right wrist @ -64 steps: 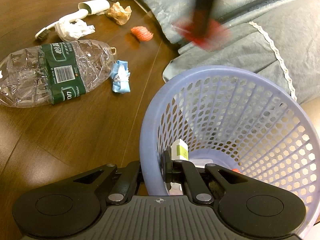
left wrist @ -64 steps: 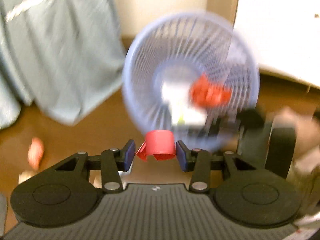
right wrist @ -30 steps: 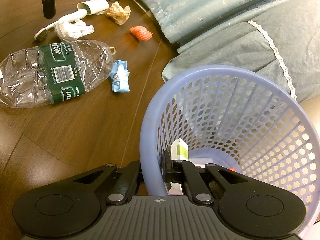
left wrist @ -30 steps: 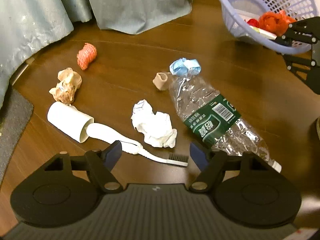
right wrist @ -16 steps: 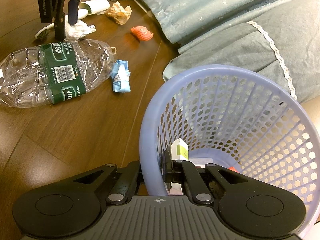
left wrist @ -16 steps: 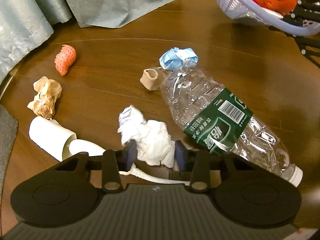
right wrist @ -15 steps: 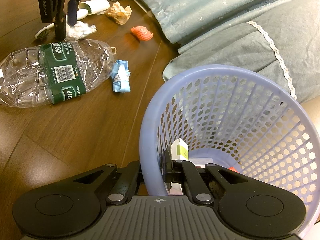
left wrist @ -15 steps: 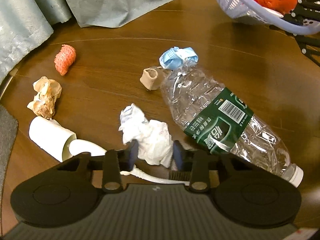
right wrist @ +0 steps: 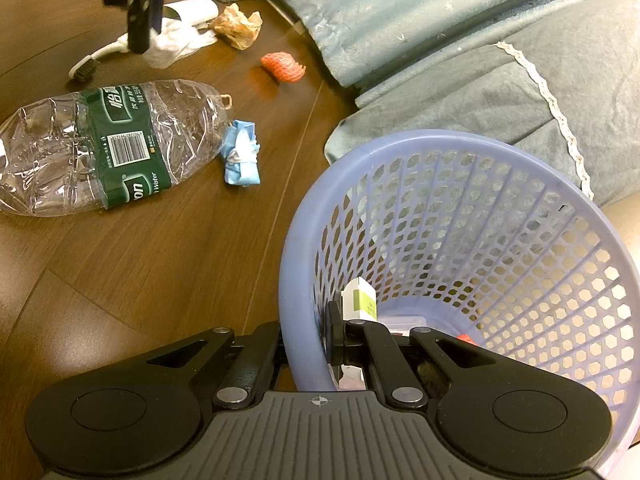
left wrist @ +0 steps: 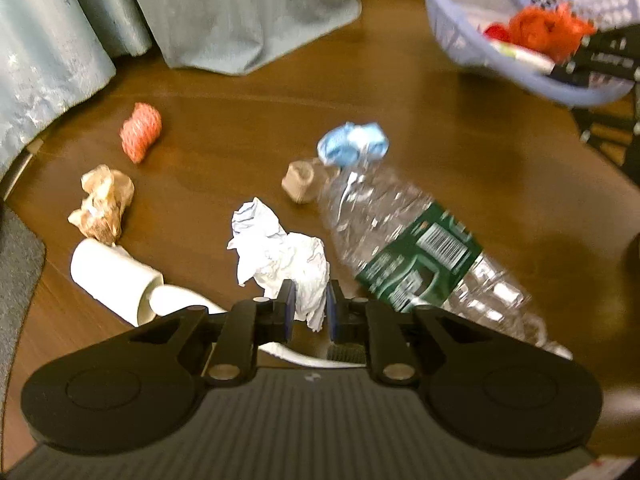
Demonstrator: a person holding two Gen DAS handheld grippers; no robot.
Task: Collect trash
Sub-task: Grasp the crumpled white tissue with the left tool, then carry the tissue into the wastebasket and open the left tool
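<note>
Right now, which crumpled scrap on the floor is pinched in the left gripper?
The white crumpled tissue, pinched by the left gripper; the brown wad and blue wad lie free.

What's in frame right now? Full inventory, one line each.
crumpled tissue: 1, white, on the floor, pinched between the left gripper's pads
plastic bottle: 1, clear with green label, crushed, lying on the floor
blue wad: 1, light blue, at the bottle's neck end
tan ring: 1, beige, beside the bottle's neck
orange net wad: 1, near the curtain
brown paper wad: 1, beside the white tube
white tube: 1, on the floor
brush: 1, white handle, dark bristles
basket: 1, lilac, holding trash
curtain: grey-blue, reaching the floor
left gripper: black, jaws just closed on the tissue
right gripper: black, clamped on the basket rim
</note>
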